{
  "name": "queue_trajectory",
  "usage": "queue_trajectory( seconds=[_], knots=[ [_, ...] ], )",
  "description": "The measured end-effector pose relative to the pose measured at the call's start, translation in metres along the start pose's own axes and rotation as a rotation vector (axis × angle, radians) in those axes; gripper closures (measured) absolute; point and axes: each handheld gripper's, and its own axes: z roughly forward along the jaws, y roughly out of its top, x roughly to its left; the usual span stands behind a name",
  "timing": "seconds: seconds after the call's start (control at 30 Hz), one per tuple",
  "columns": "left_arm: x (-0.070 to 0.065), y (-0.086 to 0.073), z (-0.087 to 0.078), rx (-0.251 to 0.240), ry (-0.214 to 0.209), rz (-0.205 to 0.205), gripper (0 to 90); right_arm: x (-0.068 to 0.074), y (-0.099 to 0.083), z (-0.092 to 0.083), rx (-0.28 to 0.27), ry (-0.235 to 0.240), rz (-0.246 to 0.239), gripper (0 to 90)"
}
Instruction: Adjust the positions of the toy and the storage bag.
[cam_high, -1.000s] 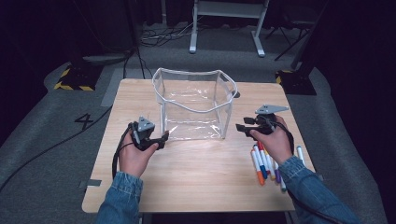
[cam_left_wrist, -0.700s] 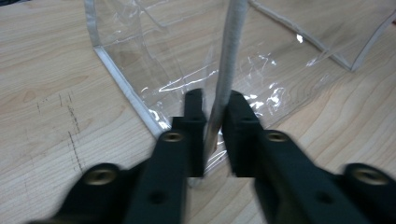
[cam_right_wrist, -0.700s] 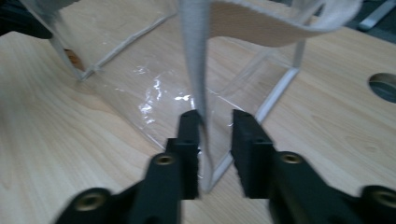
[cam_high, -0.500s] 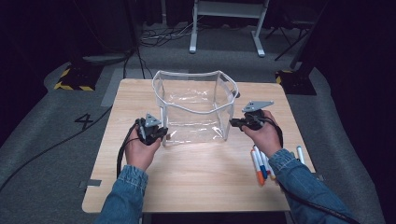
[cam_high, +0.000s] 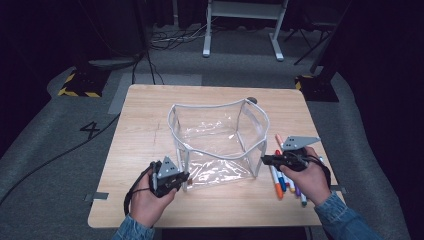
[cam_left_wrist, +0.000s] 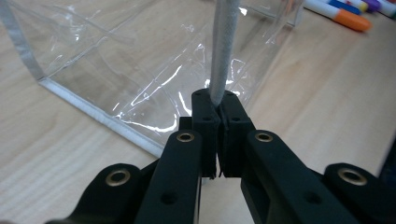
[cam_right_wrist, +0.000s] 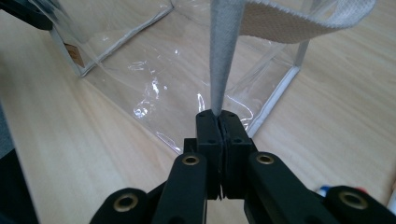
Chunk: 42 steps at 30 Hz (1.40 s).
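Clear plastic bag (cam_high: 216, 142) is stood open-mouthed at mid-table (cam_high: 150, 115), nearer the person's edge, white-taped rim up.

Left gripper (cam_high: 184, 179) is clamped on the bag's near-left vertical corner seam (cam_left_wrist: 223, 51); in the left gripper view the jaws are seen together with the grey-white binding pinched between the pads and rising straight out of them.

Right gripper (cam_high: 265, 160) is clamped on the near-right corner seam (cam_right_wrist: 220, 60); same picture in the right gripper view, jaws together, binding running up from the pads into the rim tape (cam_right_wrist: 299, 21).

Key relation: the bag lies between the two grippers, held at the two ends of its near wall. The line from one gripper to the other runs along the bag's wider axis, roughly parallel to the near table edge, with the left end held slightly closer to the person. Both grips are low, close to the base, so the mouth is left free and slack.

Felt-tip markers (cam_high: 282, 175) are laid just beside and partly under the right hand (cam_high: 307, 180), so that hand is judged much nearer to them; the left is well apart, with the bag in the way.

Any shift of the bag is judged to need both hands moved together, otherwise the near wall is skewed or buckled.
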Motion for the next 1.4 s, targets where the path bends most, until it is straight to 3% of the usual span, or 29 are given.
queue_trajectory(
  seconds=[0.3, 0.4, 0.67, 0.93, 1.37, 1.4],
  knots=[
    [-0.034, -0.006, -0.004, 0.018, -0.064, 0.053, 87.0, 0.024, -0.036, -0.035, 0.01, 0.02, 0.019, 88.7],
    [-0.042, -0.006, -0.005, 0.028, -0.082, 0.063, 87.0, 0.03, -0.047, -0.045, 0.004, 0.035, 0.041, 88.6],
    [-0.058, -0.006, -0.004, 0.036, -0.124, 0.092, 86.8, 0.045, -0.068, -0.066, 0.006, 0.025, 0.04, 88.6],
    [-0.066, -0.004, -0.001, 0.037, -0.156, 0.109, 86.6, 0.05, -0.08, -0.08, 0.009, 0.024, 0.061, 88.6],
    [-0.066, -0.002, 0.004, 0.03, -0.18, 0.12, 86.2, 0.053, -0.088, -0.088, 0.006, 0.018, 0.076, 88.3],
    [-0.065, -0.002, 0.004, 0.026, -0.184, 0.117, 82.8, 0.051, -0.088, -0.088, 0.0, 0.022, 0.086, 86.3]
  ],
)
